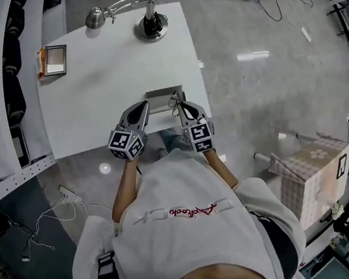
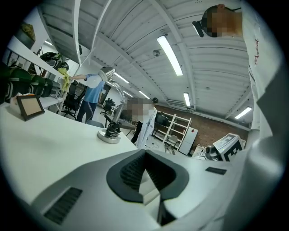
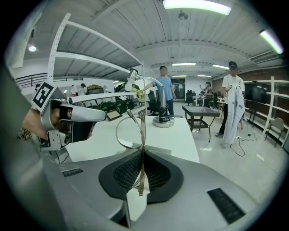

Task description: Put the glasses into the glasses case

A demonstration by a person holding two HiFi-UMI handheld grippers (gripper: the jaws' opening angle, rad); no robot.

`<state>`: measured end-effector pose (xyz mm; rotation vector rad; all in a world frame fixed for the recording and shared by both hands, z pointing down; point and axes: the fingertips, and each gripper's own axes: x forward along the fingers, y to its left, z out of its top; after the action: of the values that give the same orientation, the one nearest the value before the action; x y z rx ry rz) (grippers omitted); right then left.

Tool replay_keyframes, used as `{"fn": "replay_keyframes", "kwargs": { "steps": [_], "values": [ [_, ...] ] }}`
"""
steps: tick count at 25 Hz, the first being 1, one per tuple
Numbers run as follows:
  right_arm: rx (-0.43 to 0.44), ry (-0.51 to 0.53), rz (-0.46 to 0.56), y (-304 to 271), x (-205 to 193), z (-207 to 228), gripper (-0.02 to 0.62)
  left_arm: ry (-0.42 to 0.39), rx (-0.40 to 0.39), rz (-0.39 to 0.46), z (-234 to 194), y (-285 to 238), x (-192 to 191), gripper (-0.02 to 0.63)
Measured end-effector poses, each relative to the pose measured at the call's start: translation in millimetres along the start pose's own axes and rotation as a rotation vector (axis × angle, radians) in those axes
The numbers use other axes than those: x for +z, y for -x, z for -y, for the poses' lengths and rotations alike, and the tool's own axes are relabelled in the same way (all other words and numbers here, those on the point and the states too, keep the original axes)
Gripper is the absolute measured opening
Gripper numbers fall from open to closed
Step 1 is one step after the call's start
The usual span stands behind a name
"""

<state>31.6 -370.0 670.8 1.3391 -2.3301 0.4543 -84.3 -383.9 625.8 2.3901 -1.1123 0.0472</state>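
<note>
1. Right gripper [image 3: 142, 157]: the jaws are clenched on the thin metal frame of the glasses [image 3: 130, 131]. One lens and a temple stand up above the pads, roughly upright.
2. Left gripper [image 2: 144, 155]: the jaws are pressed together with nothing seen between them. Its own view shows only the table [image 2: 49, 144] and the room beyond.
3. Position of the glasses: in the head view they show only as thin wire at the tip of the right gripper, just above the right end of the case [image 1: 164, 95]. They are carried clear of the table, not resting in anything.
4. Position of the case: it is a grey oblong lying at the near edge of the table, between the two gripper tips. The left gripper's tip is at its left end; contact cannot be confirmed. Whether the case is open or closed cannot be told from these views.
5. Other items: a lamp [image 1: 150, 24] and a small frame [image 1: 54, 60] stand at the far side of the table, well apart from the work.
6. Progress, as judged:
   - The pick-up is done and the glasses are brought to the case.
   - The placing itself is not done.
   - Left to do: confirm the case is open, lower the glasses in, release them, and likely close the case.
</note>
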Motion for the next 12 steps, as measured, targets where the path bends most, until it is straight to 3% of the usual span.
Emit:
{"fn": "replay_keyframes", "kwargs": {
  "steps": [2,4,12],
  "values": [
    [0.017,0.037,-0.024,-5.8,-2.8,-3.3,0.012,0.005,0.011,-0.011,-6.3,-0.5,-4.1,0.025],
    [0.036,0.137,-0.054,-10.8,-4.5,-7.8,0.012,0.009,0.021,-0.016,-10.6,-0.2,-6.7,0.025],
    [0.126,0.745,-0.124,-38.4,-2.0,-23.2,0.012,0.036,0.035,0.009,-18.8,-0.5,1.6,0.025]
  ]
}}
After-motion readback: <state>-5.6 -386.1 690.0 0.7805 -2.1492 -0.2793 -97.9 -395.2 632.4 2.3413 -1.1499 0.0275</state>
